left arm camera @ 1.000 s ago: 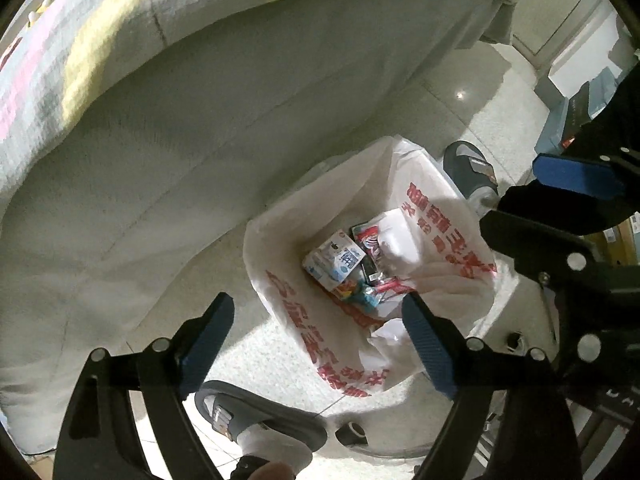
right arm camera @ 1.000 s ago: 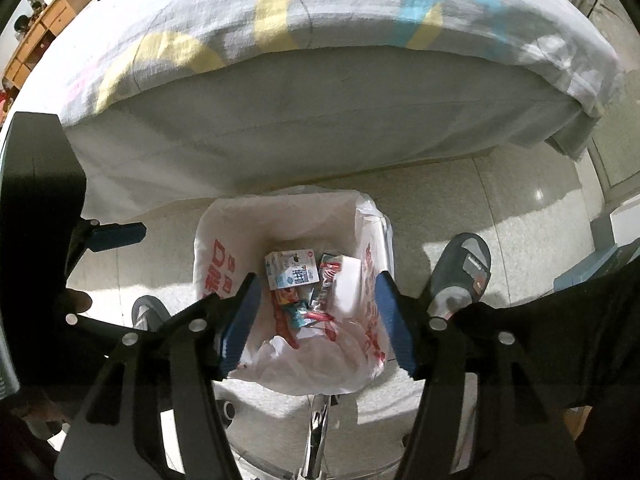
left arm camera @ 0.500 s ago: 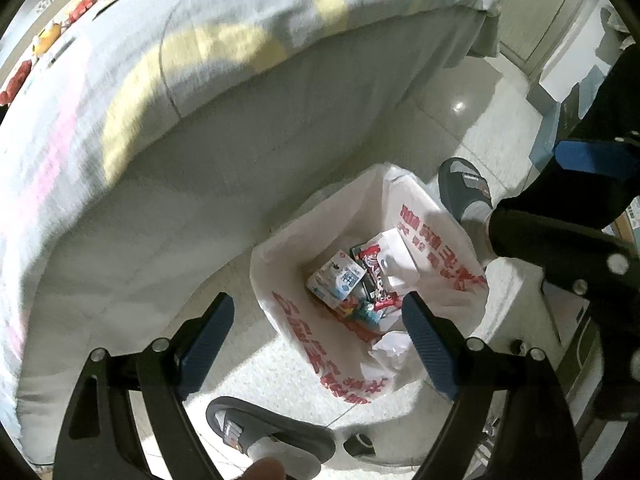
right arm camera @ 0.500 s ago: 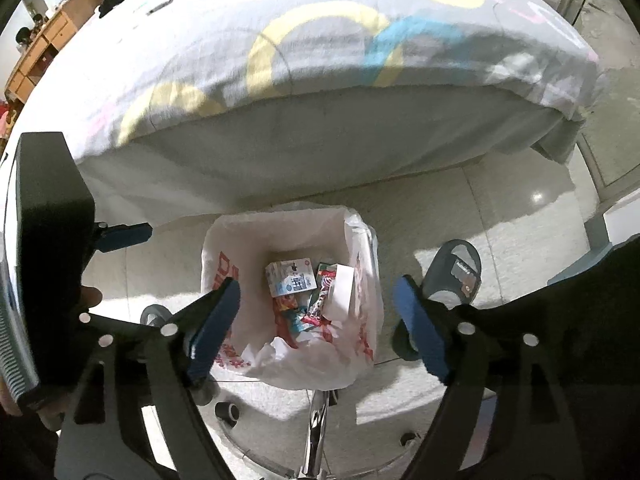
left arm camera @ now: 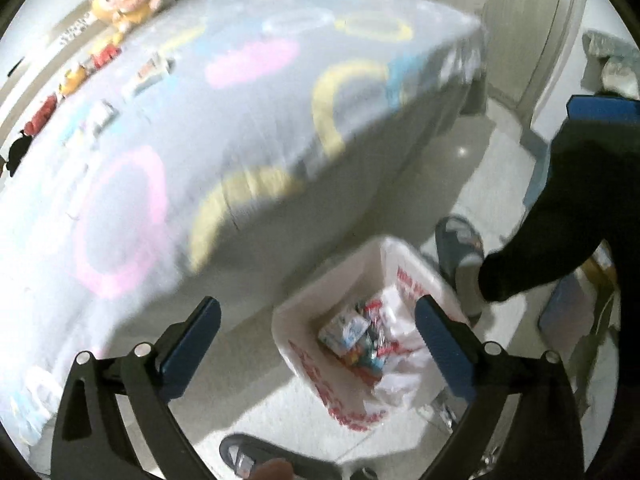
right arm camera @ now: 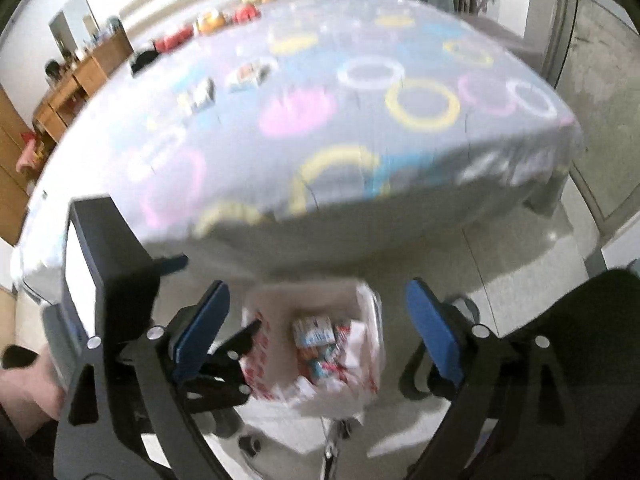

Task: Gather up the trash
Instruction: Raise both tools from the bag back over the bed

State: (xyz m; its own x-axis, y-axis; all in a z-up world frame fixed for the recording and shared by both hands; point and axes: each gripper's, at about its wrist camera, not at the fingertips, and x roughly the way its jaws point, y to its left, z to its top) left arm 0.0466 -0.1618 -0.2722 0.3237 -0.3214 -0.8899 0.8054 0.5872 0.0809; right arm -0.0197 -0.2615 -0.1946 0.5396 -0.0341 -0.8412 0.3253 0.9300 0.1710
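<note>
- Left wrist view: left tool [left arm camera: 316,344] spread wide, nothing between its blue pads [left arm camera: 192,344]; it hangs in the air at the lower centre of the frame.
- Trash bag [left arm camera: 416,276], white with red print, sits open on the floor [left arm camera: 240,412] at lower centre-right, partly behind the right-hand pad.
- Inside the bag: a small white-blue carton [left arm camera: 344,330] and a jumble of coloured wrappers [left arm camera: 374,350]; details blurred.
- Bed [left arm camera: 200,120] with ring-pattern sheet fills the upper left; small items on it, including a boxy one [left arm camera: 154,72]; too smeared to identify.
- Slippered foot [left arm camera: 460,240] just right of the bag, another slipper [left arm camera: 256,458] at the bottom edge.
- Right wrist view: right tool [right arm camera: 316,336] also wide apart, empty, lower centre of the frame.
- Trash bag [right arm camera: 368,360] framed between its pads on the floor, close to the bed's near edge; carton [right arm camera: 314,332] on top of the contents.
- Left tool [right arm camera: 224,364] shows at lower left, its tip overlapping the bag's left rim in the picture; contact cannot be told.
- Bed [right arm camera: 360,120] spans the upper half, with packets [right arm camera: 248,72] in the upper left.
</note>
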